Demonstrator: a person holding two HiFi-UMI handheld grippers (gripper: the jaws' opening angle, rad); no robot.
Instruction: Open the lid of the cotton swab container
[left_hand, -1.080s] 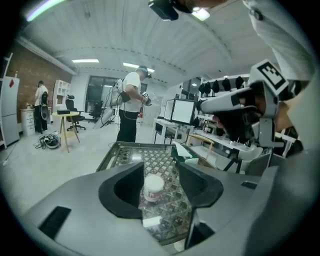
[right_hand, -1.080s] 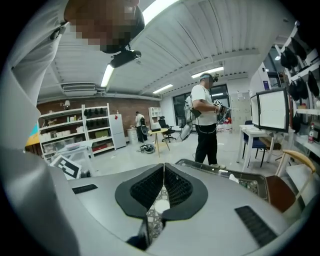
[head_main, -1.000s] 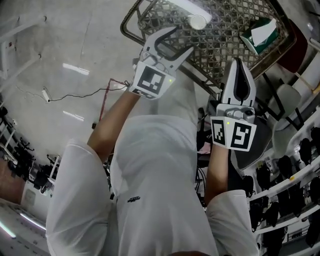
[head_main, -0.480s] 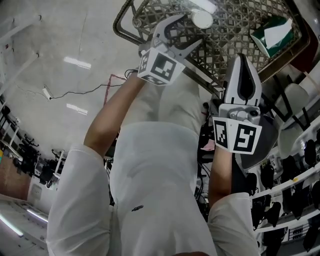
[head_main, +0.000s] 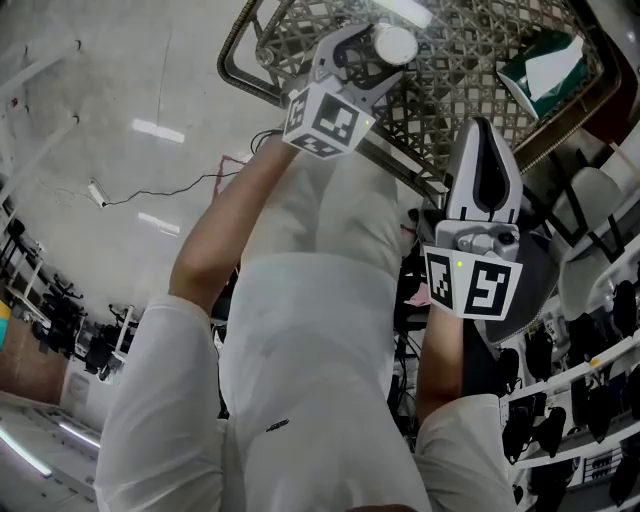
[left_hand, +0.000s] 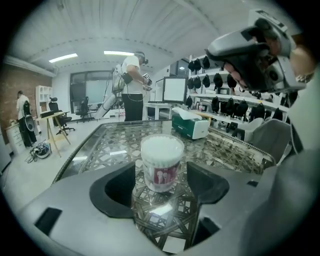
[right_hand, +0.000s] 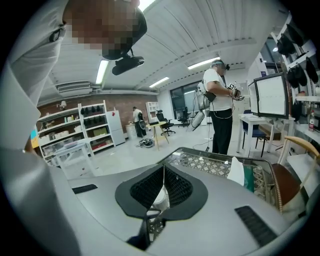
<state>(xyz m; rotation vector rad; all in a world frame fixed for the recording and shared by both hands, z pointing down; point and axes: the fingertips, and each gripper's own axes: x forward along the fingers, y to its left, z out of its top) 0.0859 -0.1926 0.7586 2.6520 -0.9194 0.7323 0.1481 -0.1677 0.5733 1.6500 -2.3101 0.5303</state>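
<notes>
Fingers (left_hand: 116, 189) of left gripper (head_main: 362, 60) spread wide, jaws just been opening. Round clear plastic cotton swab container with white lid (left_hand: 161, 161) stands upright between them, clear of both pads, lid on, near the near edge of the glass-topped woven table (left_hand: 100, 150). Right gripper (head_main: 483, 135) near that edge, jaws pressed together, empty. Green-and-white tissue box (left_hand: 190, 126) toward the far edge.
</notes>
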